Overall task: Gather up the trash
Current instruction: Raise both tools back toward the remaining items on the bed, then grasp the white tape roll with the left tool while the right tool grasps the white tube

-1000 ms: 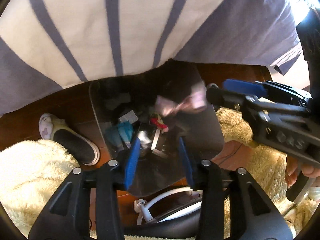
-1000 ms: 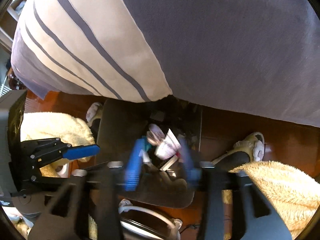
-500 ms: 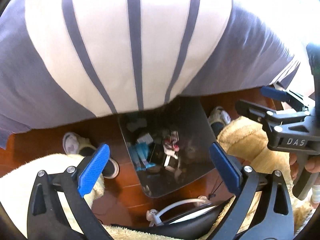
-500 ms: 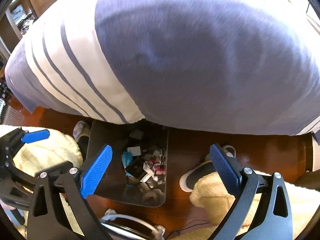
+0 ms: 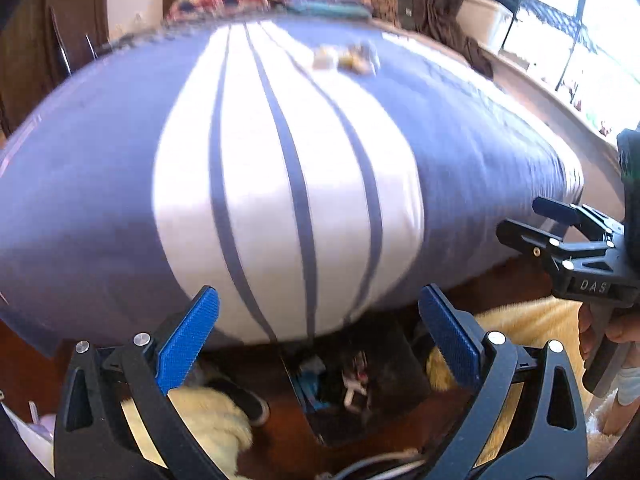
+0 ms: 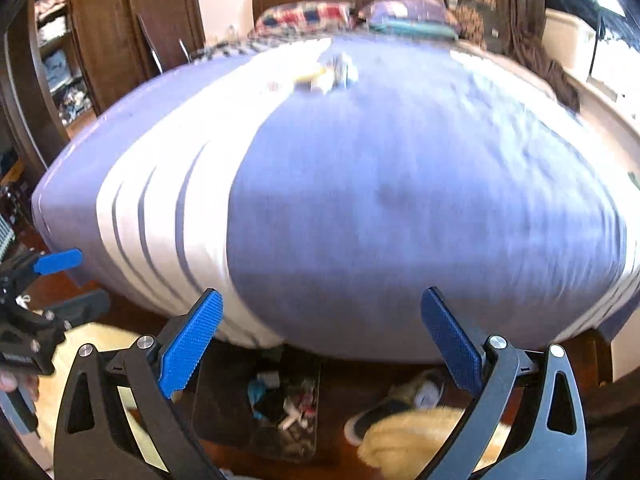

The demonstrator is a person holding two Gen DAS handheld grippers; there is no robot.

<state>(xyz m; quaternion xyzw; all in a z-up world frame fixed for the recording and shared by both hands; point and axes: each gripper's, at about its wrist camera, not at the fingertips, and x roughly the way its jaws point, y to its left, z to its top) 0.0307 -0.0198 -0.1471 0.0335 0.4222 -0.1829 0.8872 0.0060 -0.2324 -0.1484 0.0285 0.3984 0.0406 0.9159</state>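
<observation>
One dark bin (image 5: 360,392) sits on the floor at the bottom centre of the left view, tucked at the foot of the bed (image 5: 280,168). Inside it lies a jumble of scraps (image 6: 292,404): something blue, white bits, a touch of red, too blurred to count. More trash (image 6: 328,74) waits far up the bed, a small pale cluster near the top centre of both views; pieces not countable. Left gripper (image 5: 320,340) has its jaws spread wide, nothing between them. Right gripper (image 6: 322,342) likewise, jaws wide apart and empty. One shoe (image 6: 404,404) lies right of the bin in the right view, beside a fluffy yellow rug (image 6: 420,436). Two pillows (image 6: 352,14) at the headboard.
</observation>
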